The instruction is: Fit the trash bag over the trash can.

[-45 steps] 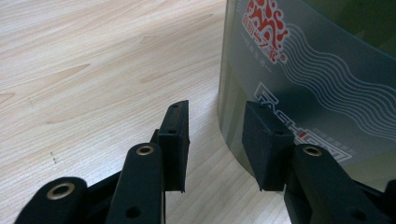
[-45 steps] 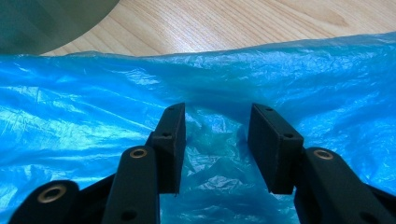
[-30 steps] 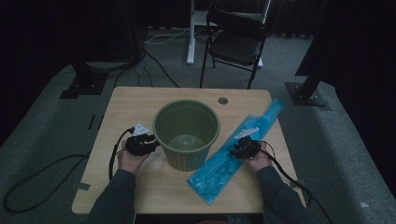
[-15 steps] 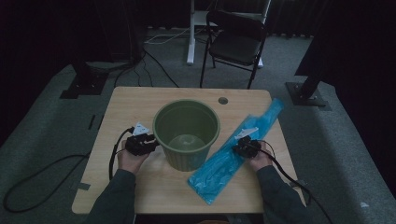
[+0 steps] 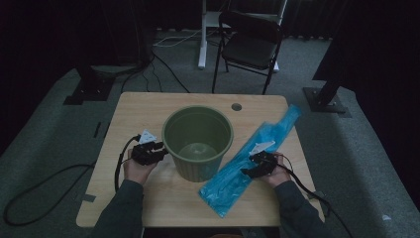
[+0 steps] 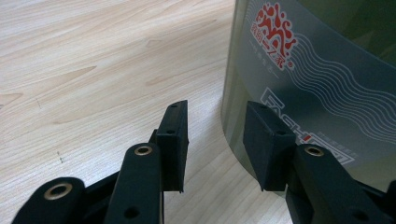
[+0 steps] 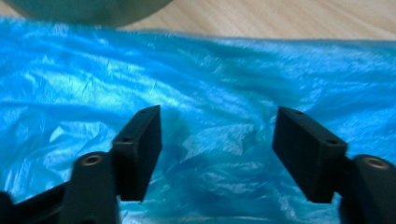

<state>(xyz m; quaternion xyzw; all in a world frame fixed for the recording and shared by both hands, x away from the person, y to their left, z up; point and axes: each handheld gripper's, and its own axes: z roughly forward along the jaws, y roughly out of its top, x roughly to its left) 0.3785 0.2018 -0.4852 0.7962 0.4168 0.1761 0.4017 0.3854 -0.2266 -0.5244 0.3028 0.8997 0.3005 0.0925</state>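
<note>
Resting by bin (image 5: 198,141) at bench (image 5: 143,111) centre, L claw (image 6: 215,140) spread wide, R claw (image 7: 217,149) released over blue bag (image 5: 247,166) nr right edge.

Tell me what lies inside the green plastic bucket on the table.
The green plastic bucket looks empty: its pale round bottom shows bare in the high view. The near inner wall is hidden by the rim, so anything against it cannot be seen.

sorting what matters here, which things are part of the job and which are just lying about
In the job: bin; blue bag; left tool, open by the bin; right tool, open over the bag.
Lying about: chair; floor cables.
</note>
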